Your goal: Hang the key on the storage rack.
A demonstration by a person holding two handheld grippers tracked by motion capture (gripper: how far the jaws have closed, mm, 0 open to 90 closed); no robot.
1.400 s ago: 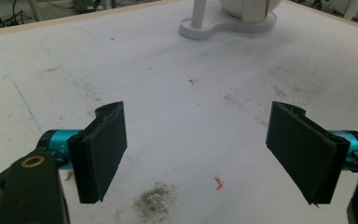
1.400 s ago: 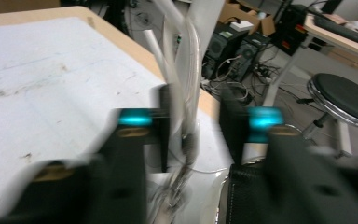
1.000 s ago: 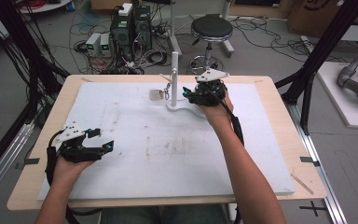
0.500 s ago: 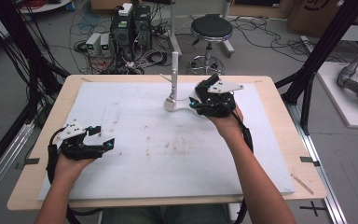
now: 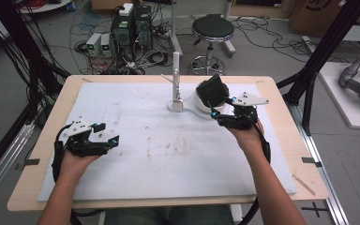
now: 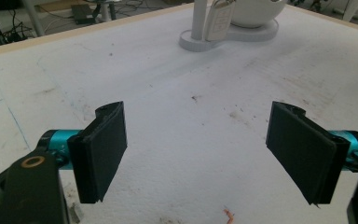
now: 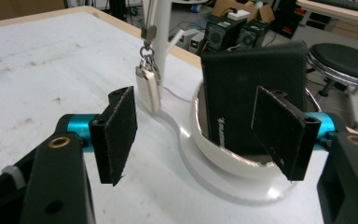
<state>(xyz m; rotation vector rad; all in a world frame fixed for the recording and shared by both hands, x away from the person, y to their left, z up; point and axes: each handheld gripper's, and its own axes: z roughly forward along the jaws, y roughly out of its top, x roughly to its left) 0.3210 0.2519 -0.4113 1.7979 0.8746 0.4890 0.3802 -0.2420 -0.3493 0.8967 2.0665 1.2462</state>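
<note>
A black wallet (image 5: 213, 90) (image 7: 254, 79) leans upright inside a white bowl (image 5: 198, 104) (image 7: 233, 163) at the far middle of the mat. The bowl joins a white stand (image 5: 176, 79) (image 7: 161, 28), from which a pale key fob (image 7: 148, 91) (image 6: 219, 21) hangs. My right gripper (image 5: 220, 107) (image 7: 200, 126) is just on the near side of the bowl. Its jaws have just been opening, stand wide and hold nothing, with the wallet a little beyond them. My left gripper (image 5: 108, 133) (image 6: 203, 149) hovers open and empty over the mat's left side.
A white foam mat (image 5: 168, 154) covers most of the wooden table (image 5: 281, 117). The stand's round base (image 6: 200, 42) sits beside the bowl (image 6: 256, 11). Behind the table are a black stool (image 5: 212, 28), computers and cables on the floor (image 5: 131, 28), and black frame poles at both sides.
My right gripper has drawn back from the stand toward the near right, and the black wallet now stands free in the bowl. The left gripper has stayed put.
</note>
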